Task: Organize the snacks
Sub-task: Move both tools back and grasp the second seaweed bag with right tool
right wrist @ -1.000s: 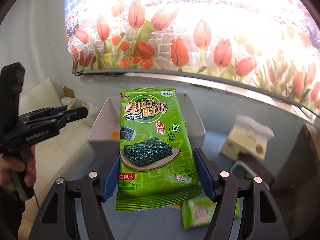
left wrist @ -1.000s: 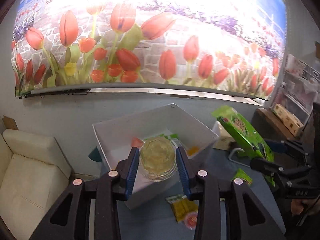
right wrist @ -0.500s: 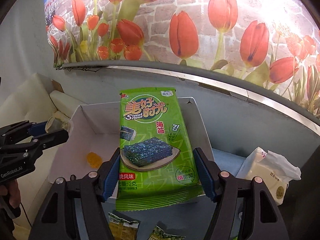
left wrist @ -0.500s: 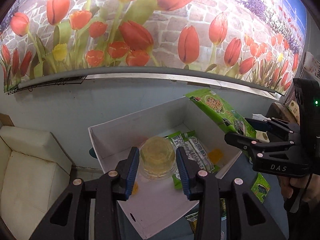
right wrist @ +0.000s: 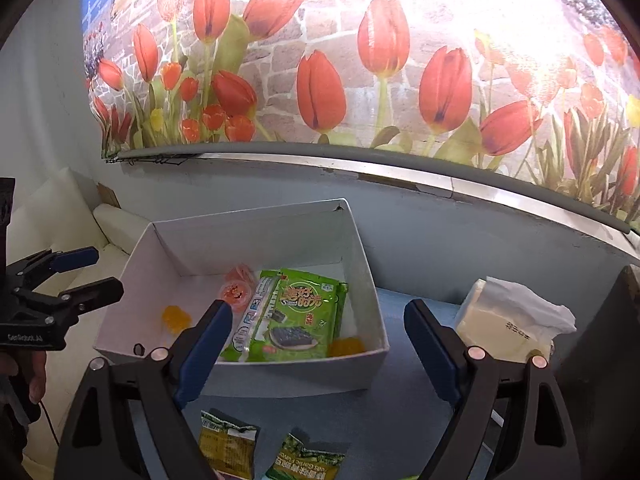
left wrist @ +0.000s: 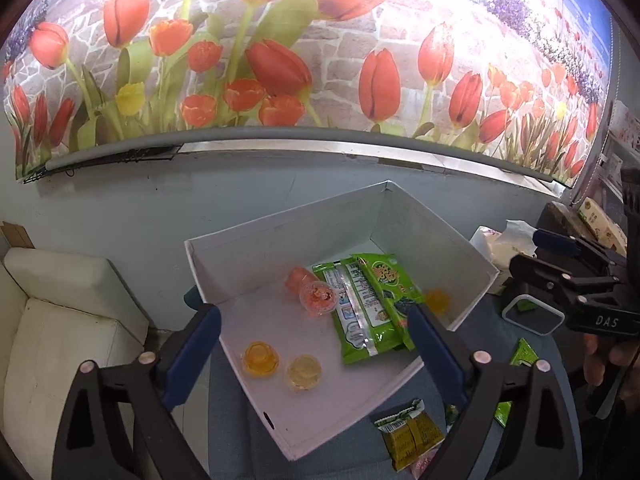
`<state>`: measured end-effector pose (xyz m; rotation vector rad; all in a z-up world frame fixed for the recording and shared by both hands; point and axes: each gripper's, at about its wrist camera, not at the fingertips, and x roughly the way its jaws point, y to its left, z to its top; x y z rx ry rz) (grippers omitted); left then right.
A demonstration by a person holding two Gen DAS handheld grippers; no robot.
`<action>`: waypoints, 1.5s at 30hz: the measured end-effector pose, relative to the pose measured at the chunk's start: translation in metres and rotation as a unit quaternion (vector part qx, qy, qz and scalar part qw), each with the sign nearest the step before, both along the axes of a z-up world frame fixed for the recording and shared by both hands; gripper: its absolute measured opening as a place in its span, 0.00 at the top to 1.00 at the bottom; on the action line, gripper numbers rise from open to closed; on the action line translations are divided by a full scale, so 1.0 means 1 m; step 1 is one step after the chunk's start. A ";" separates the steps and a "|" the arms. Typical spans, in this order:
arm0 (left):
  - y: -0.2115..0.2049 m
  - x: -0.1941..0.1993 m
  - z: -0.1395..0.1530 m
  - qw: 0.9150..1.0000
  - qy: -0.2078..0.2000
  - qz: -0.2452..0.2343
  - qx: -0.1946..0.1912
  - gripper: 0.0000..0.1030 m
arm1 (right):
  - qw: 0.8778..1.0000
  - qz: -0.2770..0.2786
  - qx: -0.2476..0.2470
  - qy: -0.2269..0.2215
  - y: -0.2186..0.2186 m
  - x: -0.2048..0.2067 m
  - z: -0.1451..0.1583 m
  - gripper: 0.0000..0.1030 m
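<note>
A white cardboard box (left wrist: 280,232) (right wrist: 360,364) stands on the blue table. Inside lie two green seaweed packets (left wrist: 372,300) (right wrist: 300,312), a pale jelly cup (left wrist: 303,371), an orange jelly cup (left wrist: 260,358), a pink jelly cup (left wrist: 316,296) (right wrist: 236,290) and a yellow jelly (left wrist: 436,300) (right wrist: 346,346). My left gripper (left wrist: 316,344) is open and empty above the box's near edge. My right gripper (right wrist: 318,344) is open and empty in front of the box.
Loose snack packets lie on the table in front of the box (left wrist: 408,432) (right wrist: 228,444) (right wrist: 304,460). A tissue pack (right wrist: 516,320) sits right of the box. A white sofa (left wrist: 52,320) is at the left. A tulip mural covers the wall behind.
My left gripper opened and dropped the pale jelly cup into the box. My right gripper opened and let the green seaweed packet fall onto the other packet in the box.
</note>
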<state>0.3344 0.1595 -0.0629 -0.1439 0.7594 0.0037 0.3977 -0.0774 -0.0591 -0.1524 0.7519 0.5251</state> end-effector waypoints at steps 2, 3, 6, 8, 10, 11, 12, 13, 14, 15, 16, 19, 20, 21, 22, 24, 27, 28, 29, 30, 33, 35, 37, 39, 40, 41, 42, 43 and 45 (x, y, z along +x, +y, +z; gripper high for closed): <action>-0.004 -0.012 0.006 1.000 -0.011 0.002 -0.003 0.02 | 1.000 -0.001 0.005 -0.004 -0.012 -0.015 0.001 0.11; -0.006 -0.018 0.008 1.000 -0.013 0.001 -0.003 0.02 | 1.000 -0.005 0.006 -0.007 -0.017 -0.022 0.001 0.11; -0.016 -0.042 0.013 1.000 -0.021 0.002 -0.008 0.01 | 1.000 -0.020 0.002 -0.003 -0.041 -0.046 -0.005 0.11; -0.025 -0.060 0.015 1.000 -0.028 0.000 -0.010 0.00 | 0.999 -0.033 0.005 0.004 -0.063 -0.069 -0.015 0.11; -0.038 -0.080 0.014 0.999 -0.032 -0.003 -0.007 0.00 | 0.998 -0.051 0.005 0.021 -0.079 -0.085 -0.028 0.11; -0.047 -0.091 0.012 0.999 -0.033 -0.002 0.000 0.00 | 0.998 -0.059 -0.004 0.032 -0.089 -0.097 -0.040 0.11; -0.057 -0.105 0.009 0.999 -0.035 -0.005 0.002 0.00 | 0.997 -0.066 -0.008 0.035 -0.096 -0.106 -0.049 0.11; -0.064 -0.115 0.006 0.999 -0.037 -0.008 -0.004 0.00 | 0.996 -0.074 -0.019 0.040 -0.102 -0.114 -0.059 0.11; -0.069 -0.122 0.002 0.999 -0.035 -0.010 -0.007 0.00 | 0.994 -0.086 -0.035 0.050 -0.109 -0.123 -0.073 0.11; -0.079 -0.132 -0.005 0.999 -0.025 -0.018 -0.007 0.00 | 0.994 -0.089 -0.039 0.059 -0.115 -0.129 -0.083 0.11; -0.084 -0.139 -0.010 1.000 -0.022 -0.020 -0.007 0.00 | 0.992 -0.093 -0.037 0.072 -0.122 -0.135 -0.095 0.11; -0.105 -0.163 -0.030 1.000 -0.010 -0.029 0.003 0.00 | 0.986 -0.121 -0.027 0.111 -0.137 -0.137 -0.118 0.11; -0.110 -0.170 -0.036 0.999 -0.009 -0.032 0.004 0.00 | 0.985 -0.122 -0.015 0.117 -0.139 -0.137 -0.122 0.11; -0.116 -0.177 -0.043 0.999 -0.005 -0.036 0.005 0.00 | 0.985 -0.121 -0.006 0.124 -0.140 -0.135 -0.125 0.11; -0.119 -0.181 -0.048 0.999 0.001 -0.041 0.006 0.00 | 0.984 -0.122 -0.010 0.127 -0.139 -0.132 -0.128 0.11; -0.125 -0.189 -0.057 0.999 0.007 -0.045 0.004 0.00 | 0.984 -0.128 -0.035 0.122 -0.132 -0.126 -0.136 0.11; -0.126 -0.194 -0.065 0.999 0.019 -0.046 -0.008 0.00 | 0.984 -0.114 -0.026 0.134 -0.120 -0.114 -0.147 0.11; -0.124 -0.195 -0.066 0.999 0.020 -0.043 -0.011 0.00 | 0.983 -0.110 -0.018 0.142 -0.116 -0.109 -0.149 0.11; -0.122 -0.196 -0.068 0.999 0.022 -0.043 -0.017 0.00 | 0.983 -0.109 -0.011 0.148 -0.113 -0.104 -0.151 0.11; -0.121 -0.196 -0.068 0.999 0.024 -0.044 -0.019 0.00 | 0.981 -0.116 -0.010 0.156 -0.111 -0.100 -0.153 0.11; -0.116 -0.196 -0.068 0.999 0.021 -0.043 -0.025 0.00 | 0.974 -0.143 0.008 0.174 -0.108 -0.079 -0.155 0.11; -0.112 -0.197 -0.068 0.999 0.016 -0.040 -0.026 0.00 | 0.970 -0.142 0.051 0.191 -0.108 -0.065 -0.151 0.11; -0.110 -0.195 -0.069 0.999 0.018 -0.042 -0.028 0.00 | 0.964 -0.163 0.052 0.204 -0.107 -0.051 -0.150 0.11; -0.108 -0.193 -0.071 0.999 0.020 -0.040 -0.028 0.00 | 0.960 -0.187 0.033 0.208 -0.104 -0.039 -0.151 0.11; -0.108 -0.191 -0.073 0.998 0.022 -0.042 -0.030 0.00 | 0.958 -0.197 0.023 0.210 -0.101 -0.034 -0.151 0.11; -0.107 -0.190 -0.073 0.998 0.023 -0.043 -0.032 0.00 | 0.955 -0.205 0.010 0.215 -0.096 -0.027 -0.153 0.11; -0.107 -0.190 -0.074 0.998 0.021 -0.042 -0.034 0.00 | 0.953 -0.210 0.000 0.218 -0.091 -0.022 -0.154 0.11; -0.106 -0.189 -0.075 0.998 0.021 -0.042 -0.036 0.00 | 0.952 -0.214 -0.011 0.218 -0.086 -0.018 -0.154 0.11; -0.106 -0.187 -0.076 0.998 0.023 -0.043 -0.040 0.00 | 0.951 -0.222 -0.035 0.212 -0.076 -0.011 -0.155 0.11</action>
